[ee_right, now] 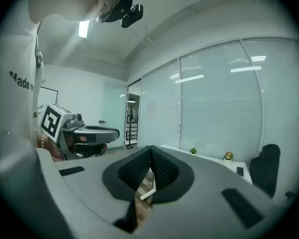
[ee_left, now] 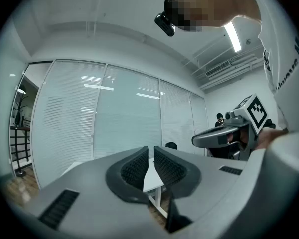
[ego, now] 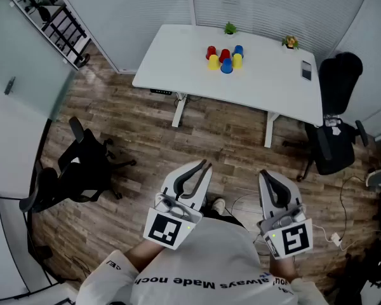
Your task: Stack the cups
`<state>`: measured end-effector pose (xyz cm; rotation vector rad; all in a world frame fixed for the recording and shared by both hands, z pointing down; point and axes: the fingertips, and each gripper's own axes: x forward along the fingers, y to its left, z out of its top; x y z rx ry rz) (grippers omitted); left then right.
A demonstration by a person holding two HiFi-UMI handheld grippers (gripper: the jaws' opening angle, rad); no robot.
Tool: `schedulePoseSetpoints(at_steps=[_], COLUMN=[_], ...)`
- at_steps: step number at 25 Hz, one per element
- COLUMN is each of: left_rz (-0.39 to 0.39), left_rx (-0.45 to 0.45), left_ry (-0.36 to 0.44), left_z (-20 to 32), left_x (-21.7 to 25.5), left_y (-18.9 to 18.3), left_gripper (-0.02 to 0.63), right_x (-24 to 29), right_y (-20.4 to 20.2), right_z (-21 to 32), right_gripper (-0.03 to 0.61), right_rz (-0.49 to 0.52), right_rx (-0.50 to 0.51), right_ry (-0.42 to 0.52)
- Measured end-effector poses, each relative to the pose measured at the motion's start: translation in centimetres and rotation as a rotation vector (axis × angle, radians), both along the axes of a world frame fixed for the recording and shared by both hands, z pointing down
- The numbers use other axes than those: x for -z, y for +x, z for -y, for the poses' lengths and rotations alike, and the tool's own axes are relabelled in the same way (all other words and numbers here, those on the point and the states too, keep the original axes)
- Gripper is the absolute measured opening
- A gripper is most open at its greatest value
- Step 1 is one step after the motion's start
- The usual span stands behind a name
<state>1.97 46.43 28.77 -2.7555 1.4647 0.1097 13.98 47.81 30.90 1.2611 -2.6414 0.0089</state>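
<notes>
Several plastic cups stand in a cluster on the far white table (ego: 171, 62): red cups (ego: 211, 51), yellow cups (ego: 213, 63) and blue cups (ego: 227, 68). I hold both grippers low in front of my body, far from the table, over the wood floor. My left gripper (ego: 205, 165) is shut with nothing between its jaws, which the left gripper view (ee_left: 150, 153) confirms. My right gripper (ego: 265, 174) is shut and empty too, its pads meeting in the right gripper view (ee_right: 150, 151). Both point toward the table.
A black office chair (ego: 82, 170) stands at the left and another (ego: 333, 138) at the table's right end. A phone (ego: 306, 70) and two small plants (ego: 230, 28) lie on the table. Cables (ego: 333, 237) trail on the floor at right. A rack (ego: 63, 27) stands at the far left.
</notes>
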Motion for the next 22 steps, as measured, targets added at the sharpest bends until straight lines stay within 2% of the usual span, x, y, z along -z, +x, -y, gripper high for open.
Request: schedulePoseSetpoints(at_steps=[6,12,17,22], left_rz=[-0.003,0.005,0.006,-0.017], left_rx=[0.005,0.013,0.011,0.01], left_ry=[0.015,0.008,0.007,-0.007], left_z=[-0.1,1.7,5.4,11.5], left_x=[-0.1,-0.5,-1.6,-2.6], left_y=[1.1,1.6,1.7,1.1], left_gripper=[0.051,0.051,0.051,0.051], right_x=[0.1,-0.4,-1.4,-2.0], right_y=[1.5,2.2,2.0,1.2], right_z=[0.1,1.8,5.2,11.2], right_gripper=[0.026,0.02,0.018,0.014], right_rz=[0.016,0.023,0.013,0.003], right_rx=[-0.012,-0.012,-0.001,0.003], right_ry=[0.025,0.018,0.016,0.009])
